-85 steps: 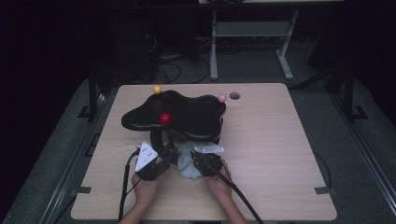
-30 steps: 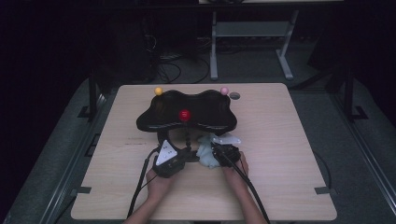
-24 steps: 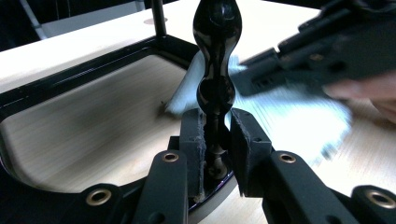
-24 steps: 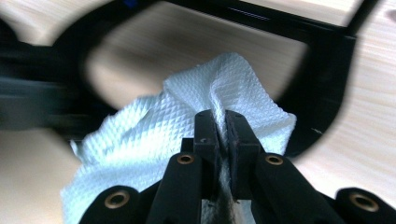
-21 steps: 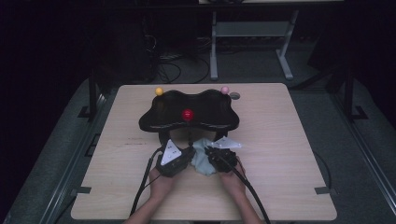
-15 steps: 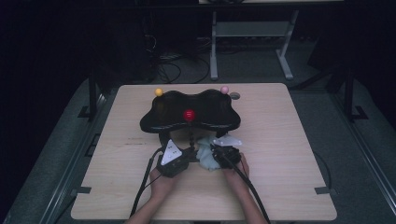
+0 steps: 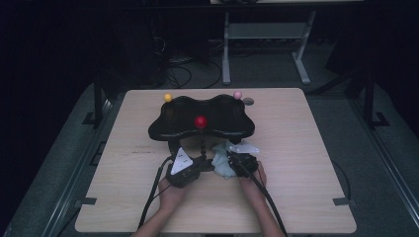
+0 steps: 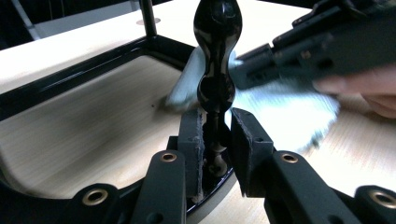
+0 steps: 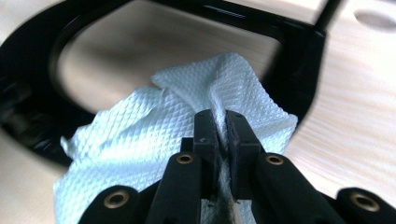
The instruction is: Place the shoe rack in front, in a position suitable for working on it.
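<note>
We've slid the black stand [image 7: 201,118] nearer, left gripper [image 8: 215,135] clenching its post, right gripper [image 9: 219,128] pinching the cloth [image 9: 154,140] beside it, ready for wiping.

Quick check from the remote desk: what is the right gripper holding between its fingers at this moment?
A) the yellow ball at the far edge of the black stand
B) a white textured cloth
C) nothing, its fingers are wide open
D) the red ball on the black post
B: in the right gripper view the right gripper has its fingers pinched shut on a fold of the white textured cloth, which lies by the black stand.
</note>
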Motion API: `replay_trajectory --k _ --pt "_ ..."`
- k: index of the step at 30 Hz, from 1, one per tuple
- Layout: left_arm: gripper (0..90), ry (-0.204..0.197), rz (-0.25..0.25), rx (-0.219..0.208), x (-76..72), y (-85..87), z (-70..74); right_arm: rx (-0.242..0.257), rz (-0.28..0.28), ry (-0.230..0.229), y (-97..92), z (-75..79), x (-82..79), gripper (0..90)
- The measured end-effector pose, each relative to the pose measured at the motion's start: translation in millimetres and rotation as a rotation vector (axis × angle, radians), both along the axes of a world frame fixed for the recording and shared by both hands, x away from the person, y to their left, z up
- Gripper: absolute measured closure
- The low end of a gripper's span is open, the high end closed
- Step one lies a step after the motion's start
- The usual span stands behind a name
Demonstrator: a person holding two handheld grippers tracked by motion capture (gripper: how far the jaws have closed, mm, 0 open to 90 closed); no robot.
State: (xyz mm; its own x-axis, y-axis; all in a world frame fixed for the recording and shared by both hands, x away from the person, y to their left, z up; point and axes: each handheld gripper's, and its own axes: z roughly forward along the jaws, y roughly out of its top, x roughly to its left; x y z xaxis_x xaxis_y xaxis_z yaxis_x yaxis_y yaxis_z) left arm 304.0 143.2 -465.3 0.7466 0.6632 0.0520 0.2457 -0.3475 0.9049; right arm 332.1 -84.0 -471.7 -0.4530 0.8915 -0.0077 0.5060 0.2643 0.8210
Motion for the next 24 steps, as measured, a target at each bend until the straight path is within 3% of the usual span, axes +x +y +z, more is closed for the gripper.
replay_trajectory --k 1,3,6,9,10,13,18,24 --pt "74.2 0.001 0.000 0.001 0.1 -0.1 0.0 0.027 -0.023 0.012 -4.2 -0.4 2.8 83.9" --pt "74.9 -0.001 0.001 0.005 0.2 -1.0 -0.1 0.033 -0.039 0.014 -2.9 -0.5 1.2 83.9" --pt "75.4 -0.016 -0.007 0.016 0.4 -0.9 -0.5 0.070 -0.018 0.009 4.1 -1.1 -9.5 84.1" --pt "75.4 -0.013 -0.006 0.013 1.2 -1.8 -0.5 0.052 -0.023 0.003 2.0 1.4 -12.8 84.1" --pt "75.4 -0.017 -0.004 0.015 1.1 -2.6 -0.6 0.027 -0.039 -0.028 1.1 2.5 -16.0 84.2" --pt "75.4 -0.019 -0.005 0.019 1.7 -3.9 -0.4 0.039 -0.063 -0.114 -8.6 6.2 -33.6 84.4" --pt "75.4 -0.020 -0.006 0.039 4.7 -12.2 1.2 0.095 -0.112 -0.199 -24.6 13.6 -60.9 84.4" --pt "75.5 -0.021 -0.001 0.029 9.1 -21.0 0.2 0.172 -0.148 -0.286 -41.7 15.5 -78.8 84.6"
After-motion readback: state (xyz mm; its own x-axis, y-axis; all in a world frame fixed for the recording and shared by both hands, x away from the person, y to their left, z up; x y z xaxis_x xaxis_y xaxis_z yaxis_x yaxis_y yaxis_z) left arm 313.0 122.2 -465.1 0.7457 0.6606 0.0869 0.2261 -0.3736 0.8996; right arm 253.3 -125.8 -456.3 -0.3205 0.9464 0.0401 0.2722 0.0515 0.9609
